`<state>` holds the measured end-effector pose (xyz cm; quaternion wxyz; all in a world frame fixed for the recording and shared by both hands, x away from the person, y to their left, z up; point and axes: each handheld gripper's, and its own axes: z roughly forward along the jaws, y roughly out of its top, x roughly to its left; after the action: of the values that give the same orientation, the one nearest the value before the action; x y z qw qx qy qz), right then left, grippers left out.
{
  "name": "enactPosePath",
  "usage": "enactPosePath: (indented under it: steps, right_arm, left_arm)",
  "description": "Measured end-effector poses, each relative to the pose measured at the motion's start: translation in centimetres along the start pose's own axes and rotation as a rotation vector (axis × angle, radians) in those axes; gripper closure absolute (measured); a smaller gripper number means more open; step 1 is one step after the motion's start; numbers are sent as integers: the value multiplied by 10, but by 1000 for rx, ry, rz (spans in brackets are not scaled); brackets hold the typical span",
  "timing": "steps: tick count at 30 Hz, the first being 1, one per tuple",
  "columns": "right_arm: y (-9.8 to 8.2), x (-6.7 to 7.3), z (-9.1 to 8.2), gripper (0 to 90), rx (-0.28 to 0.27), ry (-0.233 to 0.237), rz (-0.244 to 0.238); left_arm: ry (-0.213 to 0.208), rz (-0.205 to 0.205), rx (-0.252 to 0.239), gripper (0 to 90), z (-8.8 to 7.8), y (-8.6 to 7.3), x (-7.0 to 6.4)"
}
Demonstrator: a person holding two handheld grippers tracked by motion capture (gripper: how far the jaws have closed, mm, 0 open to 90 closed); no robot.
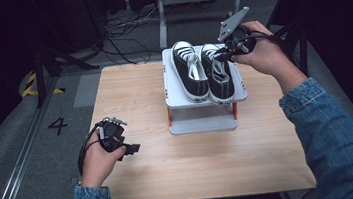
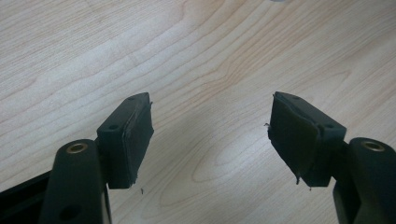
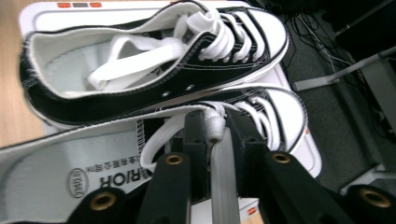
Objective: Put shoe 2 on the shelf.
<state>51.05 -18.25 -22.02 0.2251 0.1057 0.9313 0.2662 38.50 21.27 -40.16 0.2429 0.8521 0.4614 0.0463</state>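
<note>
Two black sneakers are counted side by side on one white stand [image 1: 180, 101] at the far middle of the tabletop [image 1: 172, 165]. The left sneaker [image 1: 190, 70] lies untouched. The heel of the right sneaker [image 1: 220, 77] is cut off in the right gripper view. The right gripper [image 3: 215, 128], nearly closed, is seen pinching a white lace [image 3: 219, 158] above that sneaker. The left gripper [image 2: 210, 135], well apart from the stand, is held wide open and empty over the tabletop.

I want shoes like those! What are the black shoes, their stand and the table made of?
The black sneakers look like matte canvas cloth with stitched seams, smooth white rubber-looking soles and toe caps, and flat woven white laces. The white stand seems to be smooth plastic with orange corner pieces, though painted metal is possible. The table shows pale wood grain, perhaps a laminate.
</note>
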Motion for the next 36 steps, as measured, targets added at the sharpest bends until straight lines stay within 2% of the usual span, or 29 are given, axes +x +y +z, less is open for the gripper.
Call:
enactPosePath:
  steps: [1, 2, 4, 5, 7, 8, 10, 13, 14, 17, 20, 24, 27, 30, 31, 34, 36]
  right_arm:
    - [0, 0, 0, 767, 0, 0, 0]
    - [-3, 5, -5, 690, -18, -23, 39]
    - [-7, 8, -13, 605, -60, -36, 87]
    - [-7, 8, -13, 605, -60, -36, 87]
    - [-16, 16, -28, 535, -107, -48, 149]
    - [-21, 22, -36, 494, -111, -50, 177]
    - [-28, 33, -44, 469, -114, -51, 209]
    - [-41, 53, -54, 471, -138, -34, 308]
    - [-46, 60, -55, 482, -108, -14, 340]
    - [-53, 73, -51, 526, -41, -1, 392]
    - [-59, 82, -45, 543, -4, 25, 442]
    - [-60, 92, -34, 479, 15, 44, 489]
    - [-60, 91, -25, 462, 23, 10, 505]
    - [-60, 89, -21, 450, 42, 24, 514]
    - [-59, 88, -21, 455, 47, 34, 514]
    - [-58, 84, -22, 534, 54, 66, 514]
    - [-58, 81, -22, 546, 62, 85, 520]
  left_arm:
    - [0, 0, 0, 309, 0, 0, 0]
    - [2, 4, 1, 308, 0, 0, 0]
    - [2, 5, 2, 308, 0, 1, 0]
    - [2, 5, 2, 308, 0, 1, 0]
    - [-1, 8, 0, 308, 0, 1, 0]
    - [3, 6, 0, 308, 0, 2, -1]
    - [3, 7, 6, 308, 1, 2, -2]
    - [1, 8, 12, 308, 3, 3, -4]
    - [2, 13, 13, 308, 4, 3, -4]
    - [-1, 14, 14, 308, 4, 4, -7]
    - [-2, 13, 13, 308, 4, 4, -6]
    - [-1, 9, 18, 308, 6, 3, -3]
    - [-7, 10, 20, 308, 6, 3, -4]
    - [-4, 15, 17, 308, 5, 3, -3]
    - [-4, 3, 14, 308, 4, 2, -3]
    - [-2, 4, 15, 308, 5, 2, -3]
    - [-3, 8, 18, 308, 5, 2, -3]
